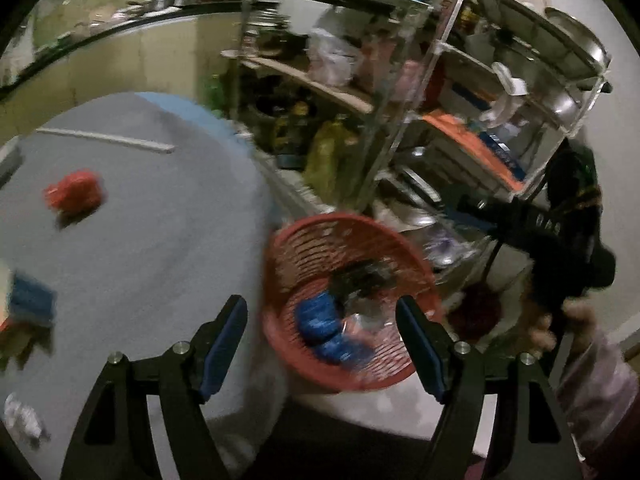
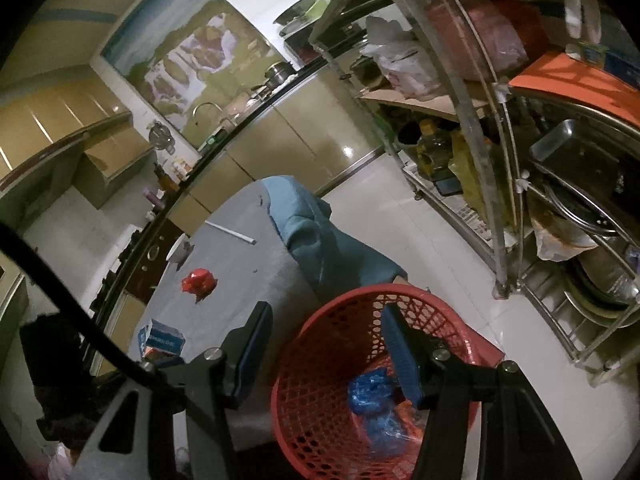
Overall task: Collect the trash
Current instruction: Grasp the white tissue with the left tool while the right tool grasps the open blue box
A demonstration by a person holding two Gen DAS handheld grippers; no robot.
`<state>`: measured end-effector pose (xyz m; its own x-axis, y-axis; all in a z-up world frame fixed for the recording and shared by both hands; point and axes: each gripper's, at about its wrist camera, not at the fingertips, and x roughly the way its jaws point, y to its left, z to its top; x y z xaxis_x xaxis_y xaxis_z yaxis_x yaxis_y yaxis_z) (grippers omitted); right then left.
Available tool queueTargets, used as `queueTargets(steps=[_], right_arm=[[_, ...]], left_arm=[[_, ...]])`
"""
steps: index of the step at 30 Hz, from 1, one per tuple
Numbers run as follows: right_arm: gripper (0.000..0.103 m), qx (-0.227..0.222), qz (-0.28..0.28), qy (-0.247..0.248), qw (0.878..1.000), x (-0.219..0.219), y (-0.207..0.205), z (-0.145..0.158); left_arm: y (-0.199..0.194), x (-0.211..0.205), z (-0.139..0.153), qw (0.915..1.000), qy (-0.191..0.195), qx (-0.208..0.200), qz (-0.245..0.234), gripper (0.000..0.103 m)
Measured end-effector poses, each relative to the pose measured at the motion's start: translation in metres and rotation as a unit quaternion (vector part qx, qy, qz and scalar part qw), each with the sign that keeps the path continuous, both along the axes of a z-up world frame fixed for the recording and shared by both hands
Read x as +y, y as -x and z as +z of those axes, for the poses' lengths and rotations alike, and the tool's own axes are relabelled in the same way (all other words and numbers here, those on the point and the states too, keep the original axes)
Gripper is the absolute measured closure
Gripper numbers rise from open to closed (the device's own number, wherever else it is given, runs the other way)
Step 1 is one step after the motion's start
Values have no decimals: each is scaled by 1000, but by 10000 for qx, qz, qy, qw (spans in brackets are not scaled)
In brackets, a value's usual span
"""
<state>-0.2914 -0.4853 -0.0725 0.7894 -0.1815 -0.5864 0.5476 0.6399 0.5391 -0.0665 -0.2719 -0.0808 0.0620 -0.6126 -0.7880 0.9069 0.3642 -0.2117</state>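
— What did the tongs have hold of?

— Nothing; the left gripper [image 1: 322,344] stood spread and empty over the table's edge; the right gripper [image 2: 326,354] stood spread too, one blue pad [image 2: 400,354] over the red basket [image 2: 320,364].

— And the trash?

— Blue wrappers [image 2: 370,398] lay in the basket, which stood on the floor just beside the grey table [image 2: 240,276]; a crumpled red wrapper [image 2: 199,281] and a small blue box [image 2: 162,338] lay on the tabletop, well apart.
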Motion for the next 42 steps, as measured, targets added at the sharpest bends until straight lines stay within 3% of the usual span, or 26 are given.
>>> queueTargets(steps=[5,8,11,13,17,19,21,27,31,36,42], right_arm=[[43,81,265,4,9996,14,-21,0],[43,142,510,7,9986,27,-42,0],[43,187,867,32,9961,46,-70,1],[43,204,1142,98,9932,61,-89,4],[43,210,1796,198,9833,100,-133,9],[43,207,2185,305,9751,125,-160,13],[43,210,2468,386,9681,145,-178,16],[43,331,3272,769,9412,206,-237,16],[43,503,3633,901,9260,230,-272,6],[43,675,3899,1146,9112,245,-307,-9],[43,839,3930,1587,9019,250,-346,-22]], left_arm=[[-22,74,2,9954,-135,-344,880,26],[-43,126,3,9850,-133,-445,1659,26],[-67,185,2,9677,-154,-446,2478,26],[-83,226,-1,9511,-238,-522,3034,26],[-102,280,-8,9250,-283,-418,3765,26],[-111,302,-11,9153,-158,-229,4019,26],[-116,308,-12,9112,-82,-100,4117,26],[-124,283,-19,9238,-7,33,3829,26],[-135,260,-29,9333,-158,-35,3588,26],[-153,254,-38,9390,-115,166,3433,26],[-160,259,-38,9454,-18,303,3245,26]])
